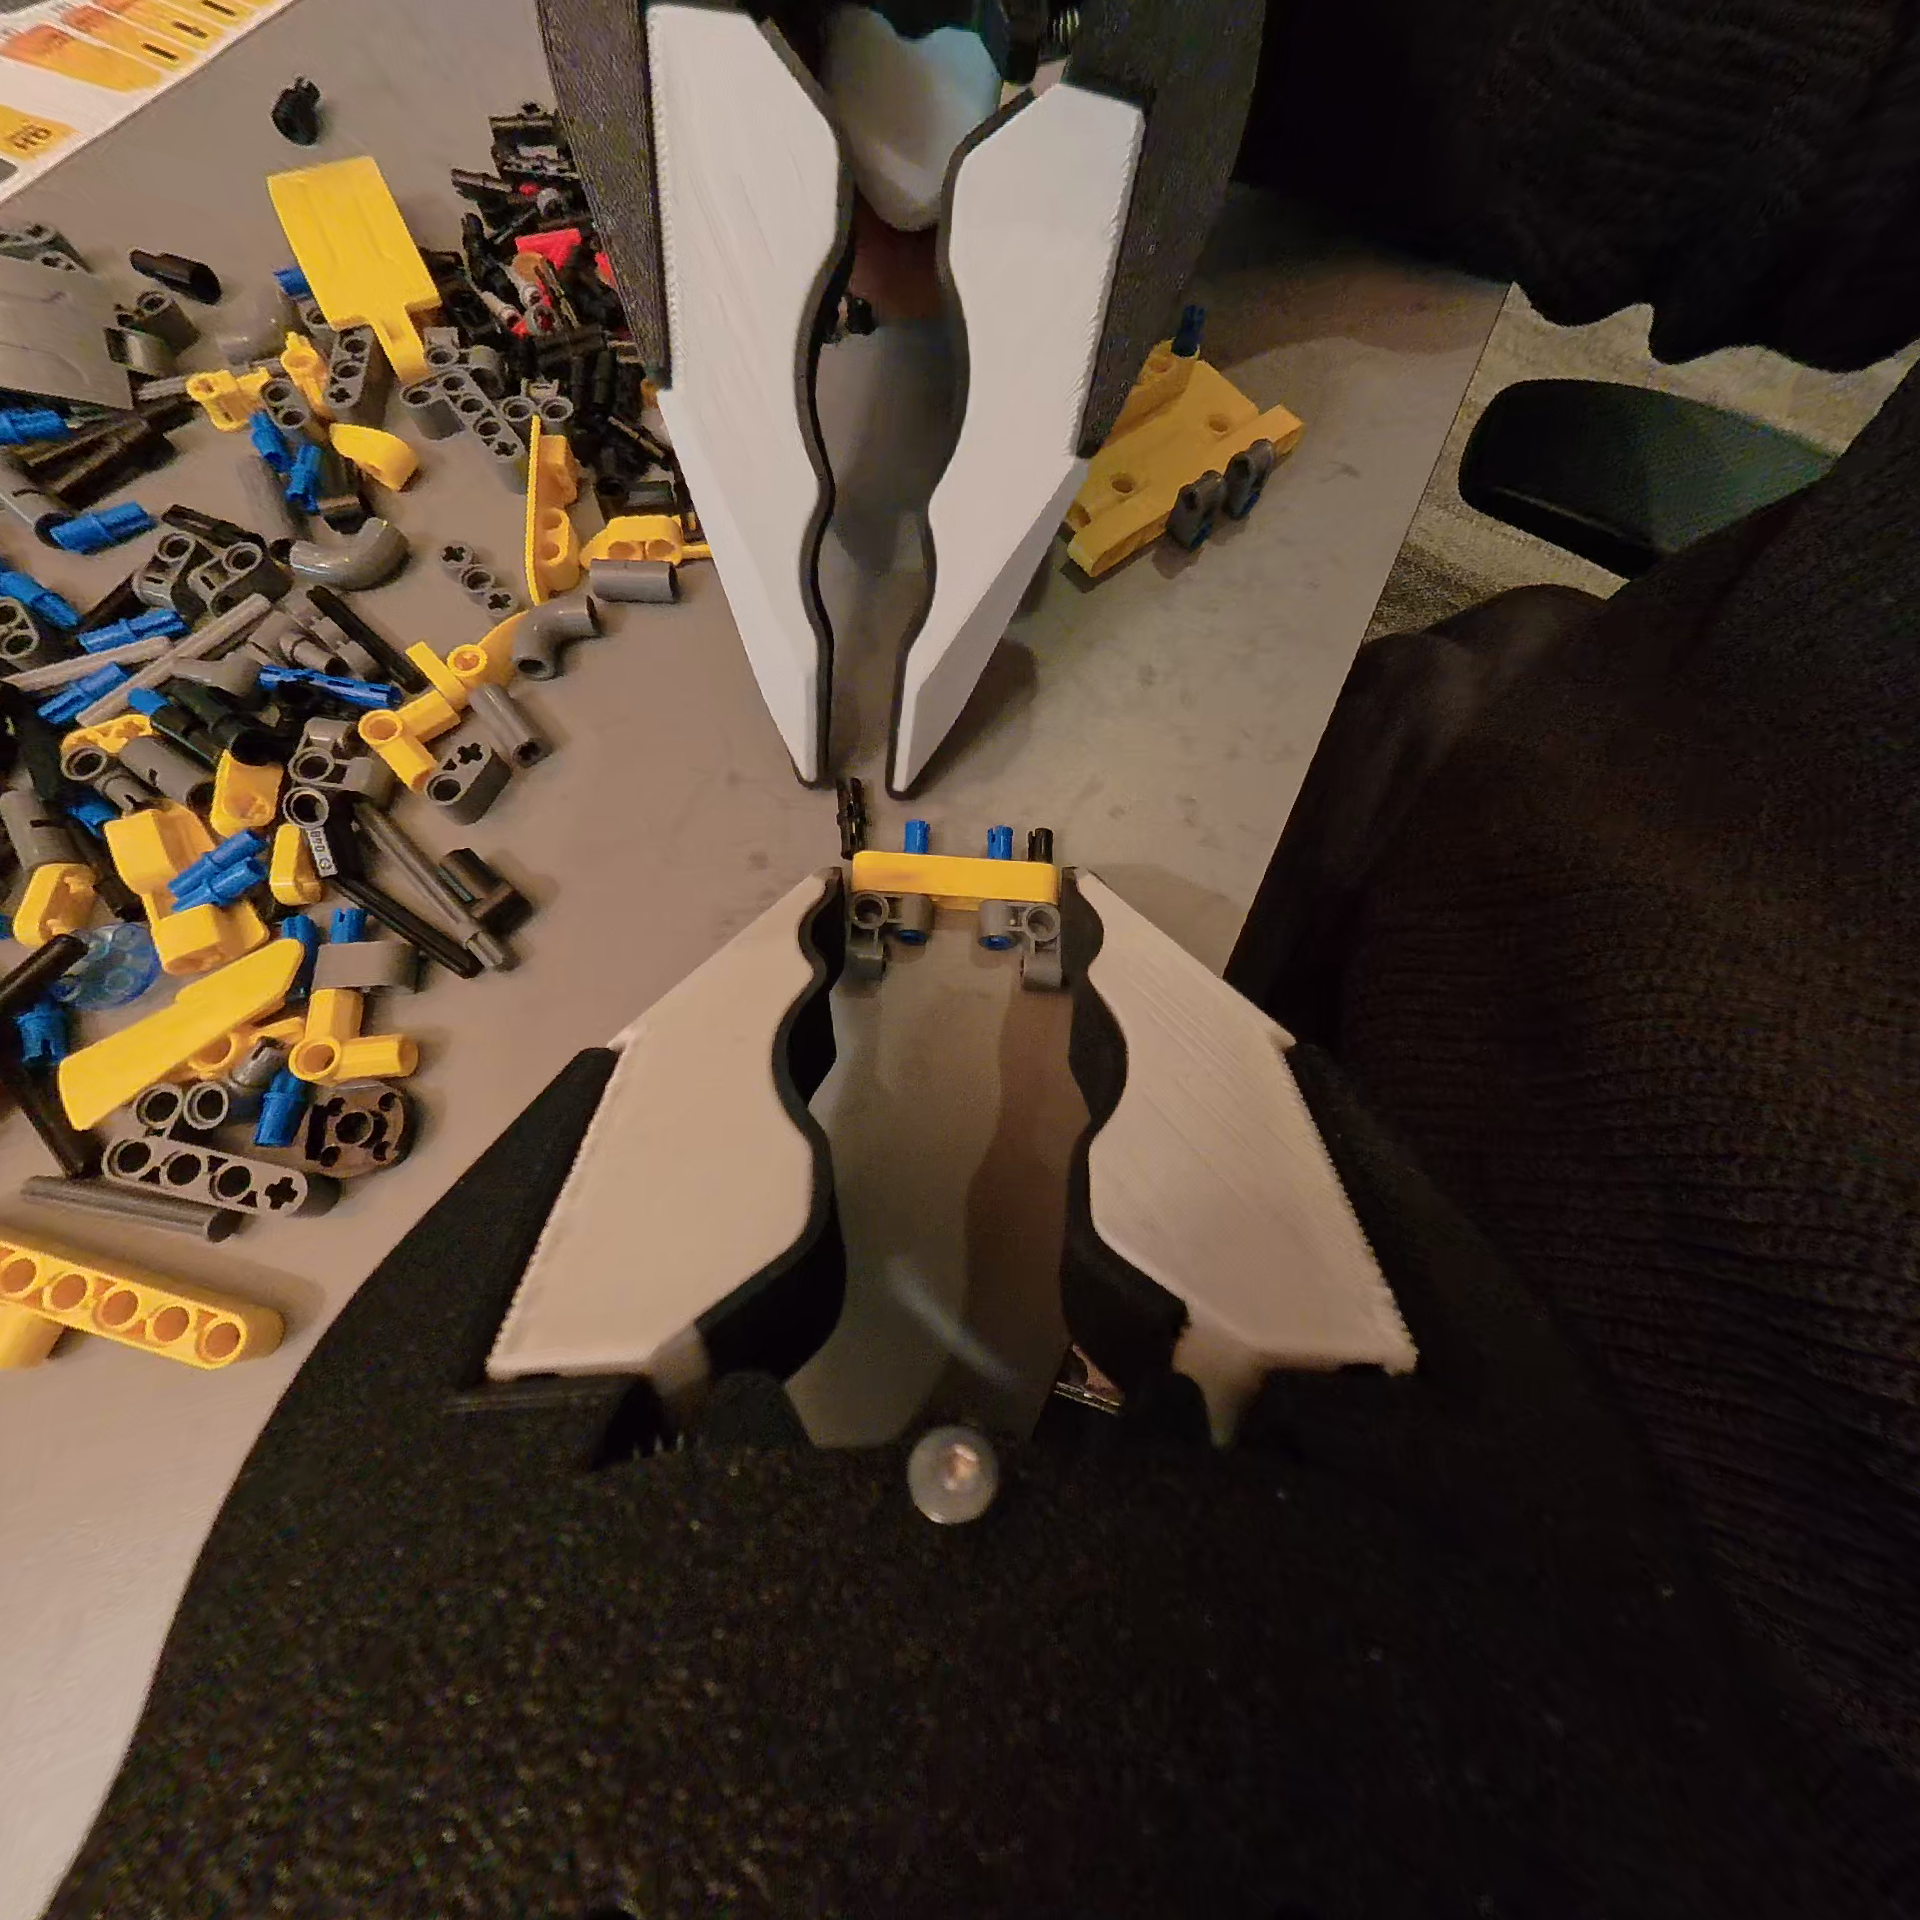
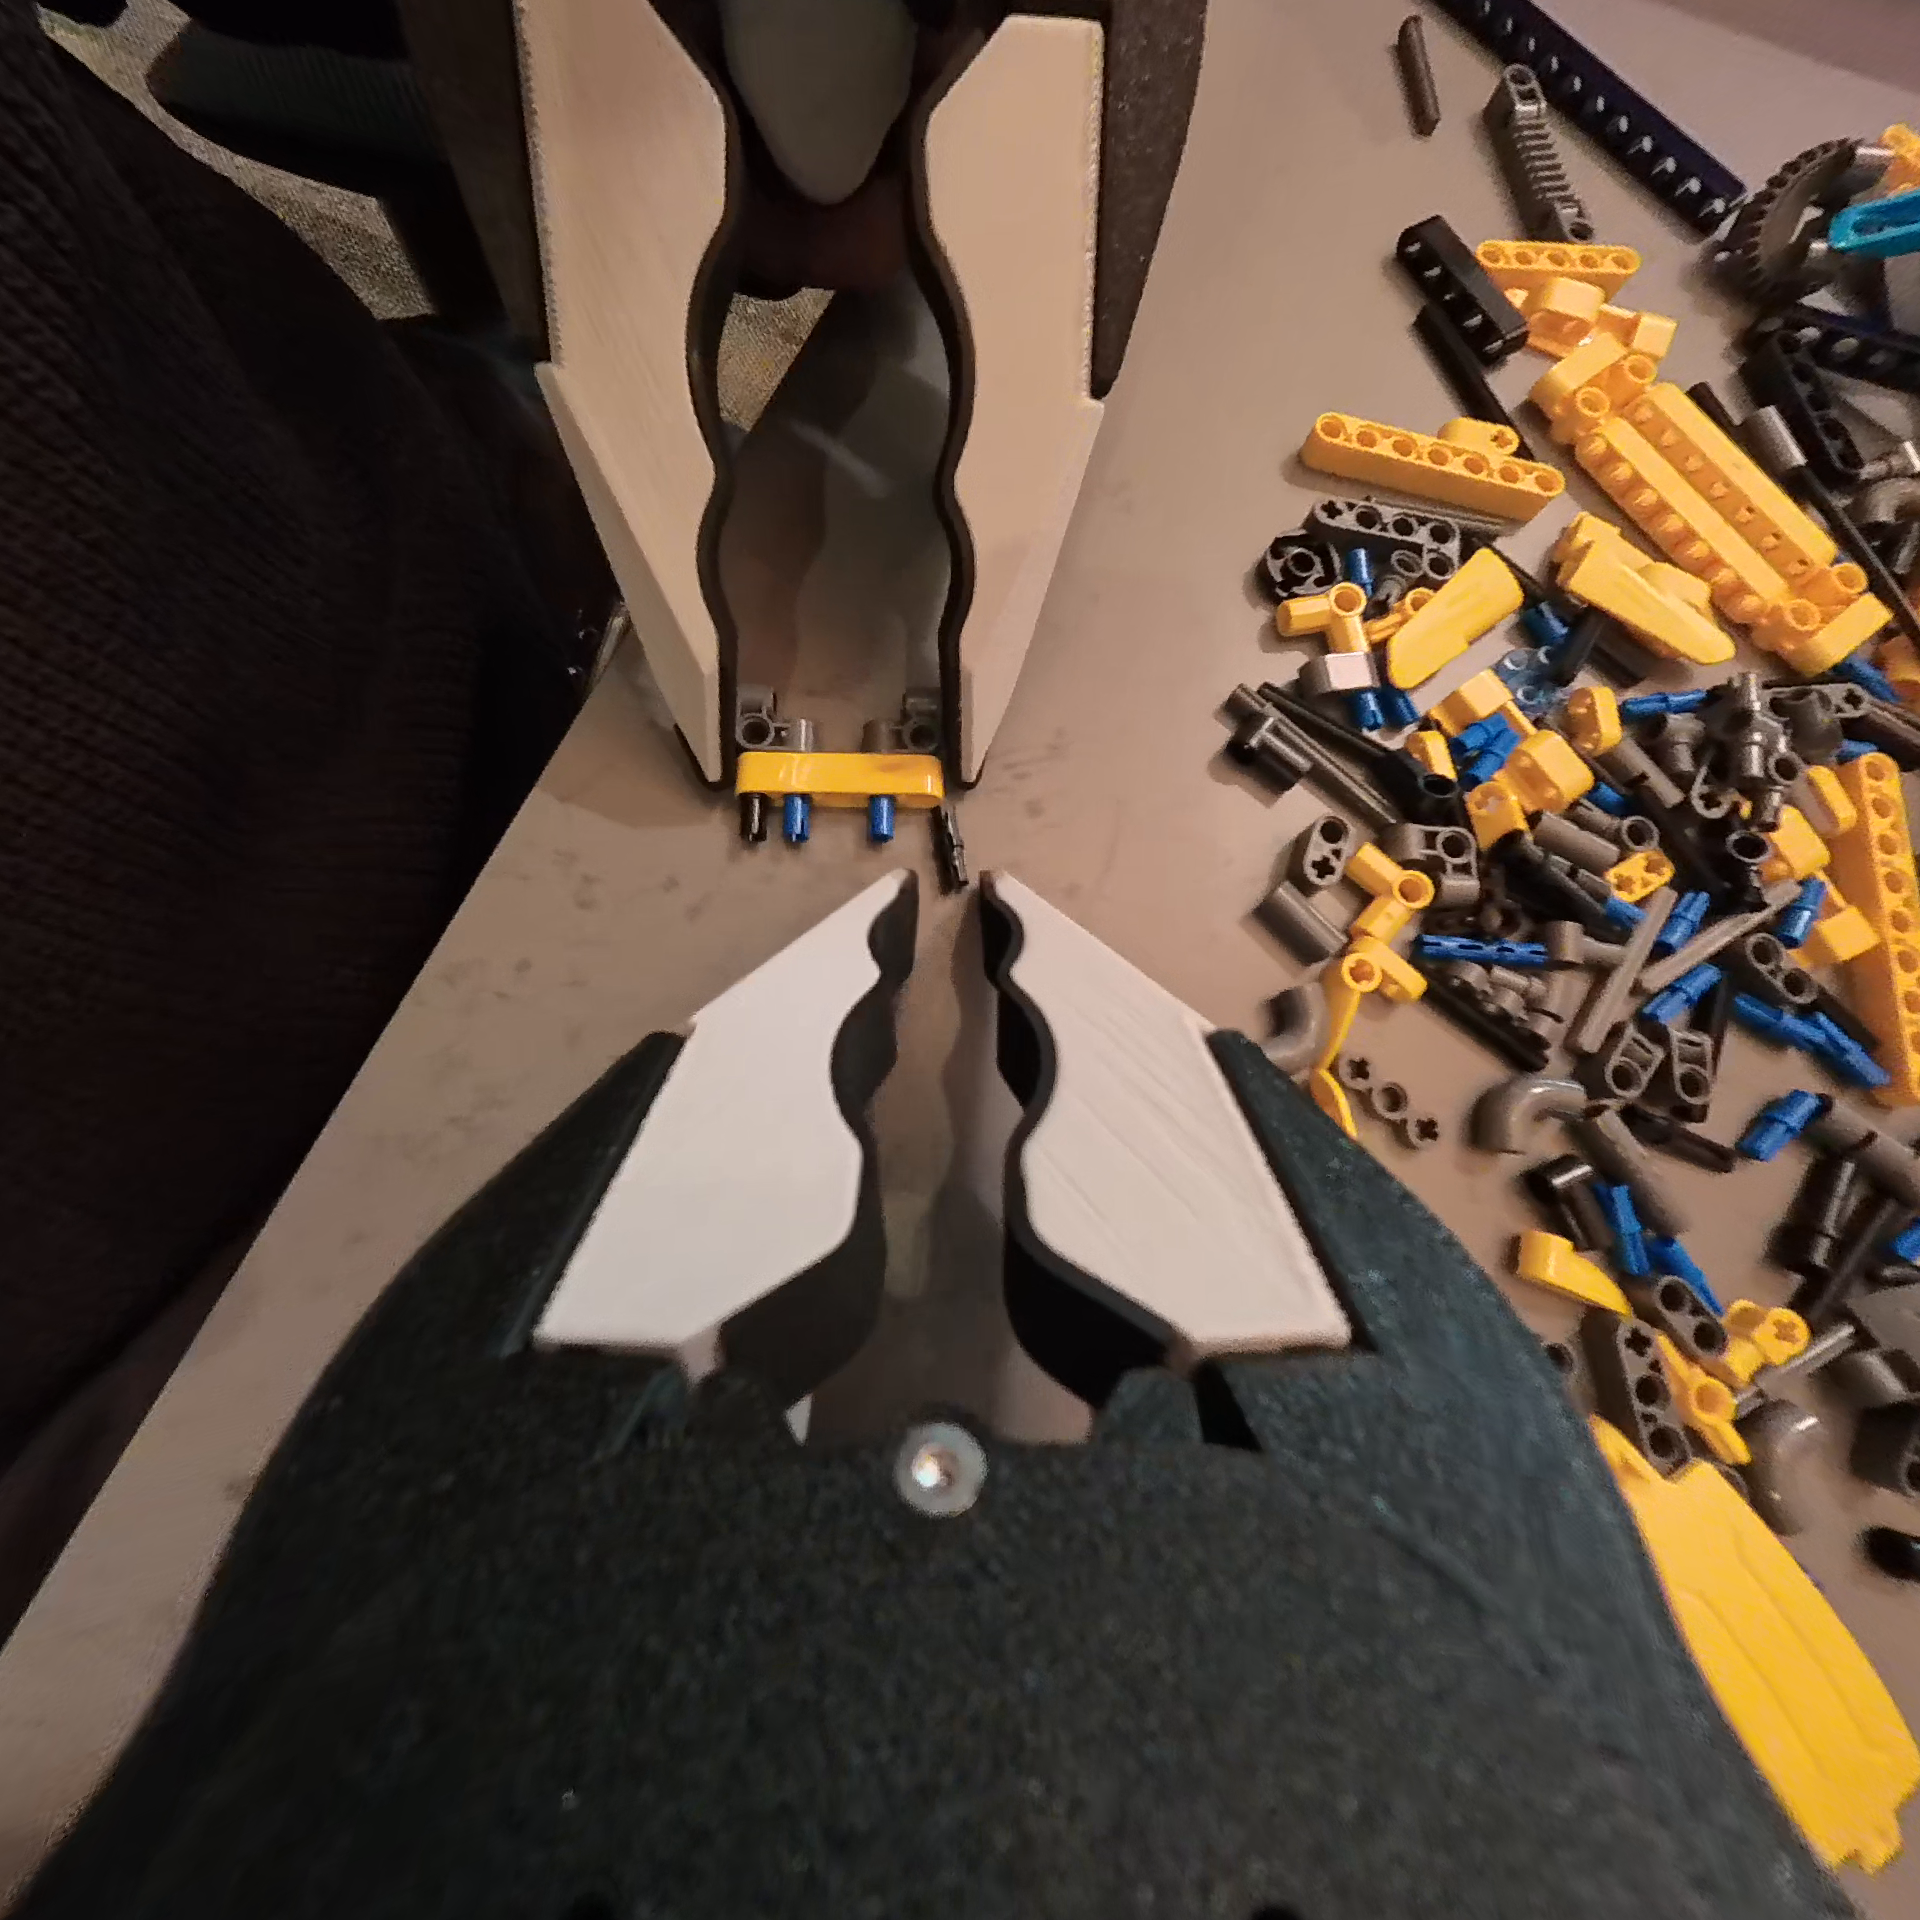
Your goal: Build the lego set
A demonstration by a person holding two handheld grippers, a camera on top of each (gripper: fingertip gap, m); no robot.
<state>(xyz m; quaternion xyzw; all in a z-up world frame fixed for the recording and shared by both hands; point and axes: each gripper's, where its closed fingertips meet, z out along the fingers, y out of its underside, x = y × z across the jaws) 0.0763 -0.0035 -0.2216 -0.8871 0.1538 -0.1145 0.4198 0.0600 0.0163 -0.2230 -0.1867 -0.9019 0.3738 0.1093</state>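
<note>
My left gripper (image 1: 956, 891) is shut on a short yellow beam (image 1: 954, 878), gripping it by its two ends just above the grey table (image 1: 1143, 675). The beam carries grey connectors, two blue pins and a black pin. It also shows in the right wrist view (image 2: 840, 773), held by the left gripper (image 2: 840, 764). My right gripper (image 2: 948, 881) faces it, jaws a narrow gap apart. A loose small black pin (image 2: 950, 850) lies with one end between the tips, beside the beam's end. In the left wrist view the right gripper (image 1: 858, 781) comes from the top, over the pin (image 1: 852, 816).
A pile of yellow, grey, black and blue building pieces (image 1: 260, 727) covers the table's left, also seen in the right wrist view (image 2: 1610, 779). A second yellow assembly (image 1: 1184, 457) lies behind the right gripper. A person's dark clothing (image 1: 1558, 1039) borders the table edge. A printed sheet (image 1: 94, 83) lies far left. The grippers are tip to tip, or close to it.
</note>
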